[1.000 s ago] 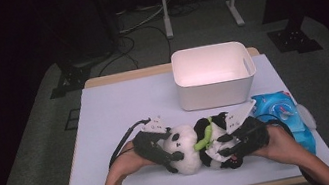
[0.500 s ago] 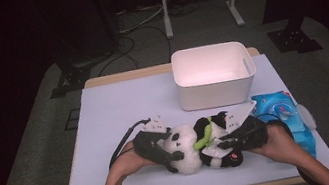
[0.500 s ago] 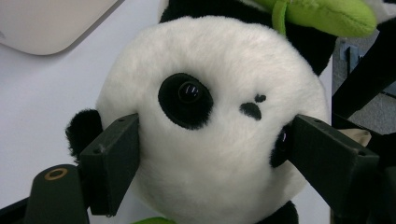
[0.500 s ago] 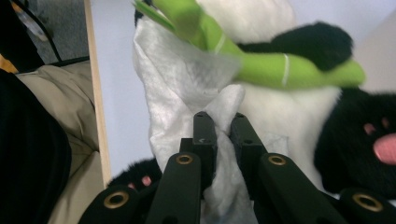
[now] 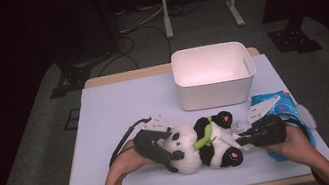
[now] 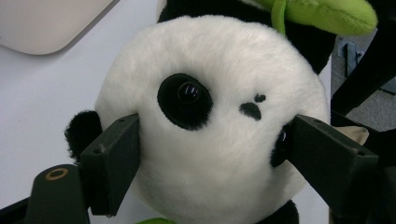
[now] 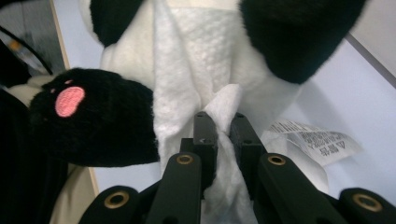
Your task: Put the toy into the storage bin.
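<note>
Reached in from six o'clock with both forearms. Held the left gripper (image 5: 175, 152) at about seven o'clock, jaws wide apart, pressed on both sides of the panda's head (image 6: 210, 121). Held the right gripper (image 5: 239, 139) at about five o'clock, pointed toward nine o'clock, jaws pinched tight on a white wipe (image 7: 224, 112).

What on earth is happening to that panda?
A person holds a gripper in each hand at the table. The left gripper clamps the panda's head between its fingers. The right gripper pinches a white wipe lying against the toy's belly. A white bin sits behind, and a blue pack lies at the right.
</note>
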A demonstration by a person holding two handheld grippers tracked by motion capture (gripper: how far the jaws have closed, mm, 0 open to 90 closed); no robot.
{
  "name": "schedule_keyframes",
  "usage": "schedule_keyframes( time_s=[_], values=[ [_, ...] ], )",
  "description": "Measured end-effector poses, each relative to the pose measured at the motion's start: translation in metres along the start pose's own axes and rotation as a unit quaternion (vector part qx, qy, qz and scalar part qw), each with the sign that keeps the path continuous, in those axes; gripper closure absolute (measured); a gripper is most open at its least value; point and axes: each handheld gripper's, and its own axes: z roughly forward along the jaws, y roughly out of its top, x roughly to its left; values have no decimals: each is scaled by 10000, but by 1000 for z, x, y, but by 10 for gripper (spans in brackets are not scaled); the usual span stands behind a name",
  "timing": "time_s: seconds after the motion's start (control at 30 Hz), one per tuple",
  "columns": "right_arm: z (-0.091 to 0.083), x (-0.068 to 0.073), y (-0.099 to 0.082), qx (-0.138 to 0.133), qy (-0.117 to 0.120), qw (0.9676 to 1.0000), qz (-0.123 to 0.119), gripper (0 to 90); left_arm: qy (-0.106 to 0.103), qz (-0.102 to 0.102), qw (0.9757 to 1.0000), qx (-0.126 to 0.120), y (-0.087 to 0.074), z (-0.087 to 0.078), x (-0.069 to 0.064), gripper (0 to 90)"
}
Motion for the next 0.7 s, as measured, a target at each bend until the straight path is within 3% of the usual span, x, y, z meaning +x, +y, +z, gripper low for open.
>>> schedule_keyframes(
  time_s=[0.2,0.37,0.43,0.5,0.57,0.7],
  values=[
    [-14,-8,9,-395,-1,9992,112,827,-6,29,10000,-10,1,1,-2,185],
    [-34,-9,37,-640,-198,9977,-100,827,-1,69,10000,-12,2,3,-5,185],
    [-36,-9,40,-658,-211,9976,-110,827,-7,90,10000,-38,3,3,-5,185],
    [-35,-11,59,-571,-295,9977,-220,827,-41,180,9998,-25,6,7,-8,185],
    [-30,-13,64,-494,-320,9979,-259,827,-30,132,9999,-15,7,8,-8,184],
    [-23,-18,60,-524,-269,9981,-193,827,-36,77,10000,-31,7,8,-7,185]
  ],
)
